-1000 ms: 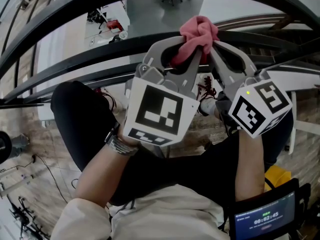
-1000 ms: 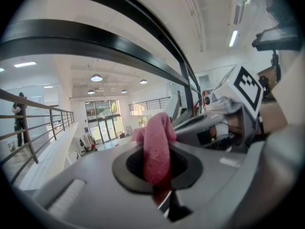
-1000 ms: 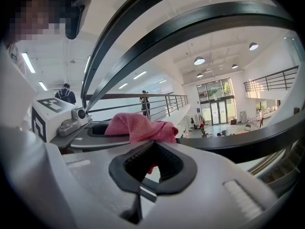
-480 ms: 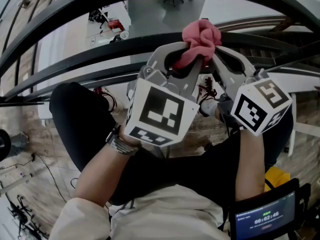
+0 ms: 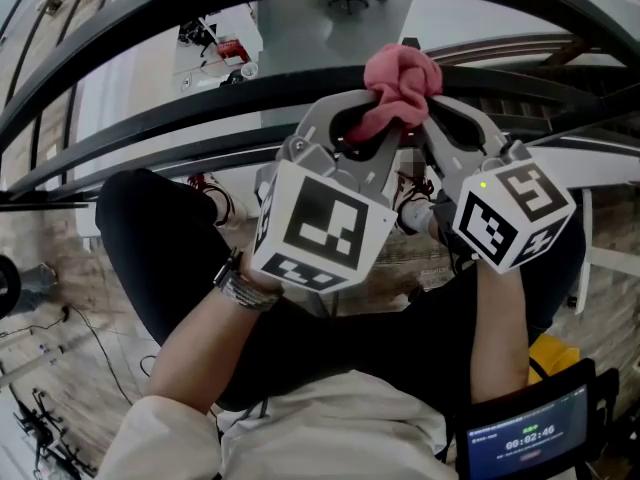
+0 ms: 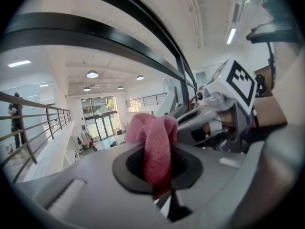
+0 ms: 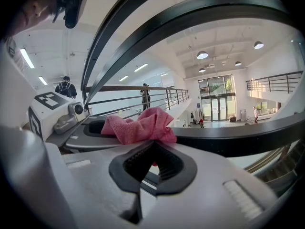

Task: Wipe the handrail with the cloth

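- Edged a shade to the right since a second ago, taking the cloth [image 5: 402,76] along the handrail [image 5: 220,96] (a small shift, nothing dramatic).
- Clamped on that pink cloth from the lower left with the left claw [image 5: 385,118], jaws closed. In the left gripper view, threaded down through the black pads and bunched up above them.
- Gripped from the lower right as well, by the right claw [image 5: 428,108], jaws together on a fold of the same bundle right at their tips.
- Knotted into a tight wad between the two claw tips, sitting over the dark handrail's upper edge. Hard to confirm actual contact with the rail.
- Held close side by side, both marker cubes facing up at the head camera, the left one nearer and larger.
- Above the cloth, curving across the top: a second dark rail [image 5: 150,18].
- Between the rails, looking down onto a pale lower floor [image 5: 320,28] well below.
- Lower in the head view: a bracelet [image 5: 240,290] on the left wrist, and a small lit screen [image 5: 525,433] at the bottom right corner.
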Tool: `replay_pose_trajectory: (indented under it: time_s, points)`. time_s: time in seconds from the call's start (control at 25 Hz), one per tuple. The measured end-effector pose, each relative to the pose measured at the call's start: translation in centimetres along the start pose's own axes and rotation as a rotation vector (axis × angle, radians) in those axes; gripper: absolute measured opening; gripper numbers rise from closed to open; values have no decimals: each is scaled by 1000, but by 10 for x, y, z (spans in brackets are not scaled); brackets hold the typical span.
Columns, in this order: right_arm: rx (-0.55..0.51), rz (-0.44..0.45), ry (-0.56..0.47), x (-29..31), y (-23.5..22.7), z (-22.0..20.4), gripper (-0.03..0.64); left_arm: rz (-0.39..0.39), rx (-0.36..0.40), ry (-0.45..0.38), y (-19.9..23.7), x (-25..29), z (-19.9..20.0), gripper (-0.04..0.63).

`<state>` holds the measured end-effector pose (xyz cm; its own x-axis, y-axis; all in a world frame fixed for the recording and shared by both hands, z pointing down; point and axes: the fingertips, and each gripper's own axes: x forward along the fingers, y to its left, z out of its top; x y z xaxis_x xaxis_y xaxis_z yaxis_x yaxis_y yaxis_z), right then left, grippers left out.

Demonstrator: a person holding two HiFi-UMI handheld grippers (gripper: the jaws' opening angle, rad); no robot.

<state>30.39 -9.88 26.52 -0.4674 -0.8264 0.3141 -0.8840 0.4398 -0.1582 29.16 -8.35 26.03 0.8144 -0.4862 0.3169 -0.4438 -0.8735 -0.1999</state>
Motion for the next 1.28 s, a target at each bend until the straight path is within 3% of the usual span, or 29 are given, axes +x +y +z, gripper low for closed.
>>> replay_pose_trajectory:
  time_s: [0.56, 1.28]
  points:
    - [-50, 3, 28, 5, 4, -3, 2, 10, -24, 35, 0, -4, -15, 32]
    - [-105, 67, 66, 11, 20, -2, 2, 12, 17, 50, 8, -16, -13, 34]
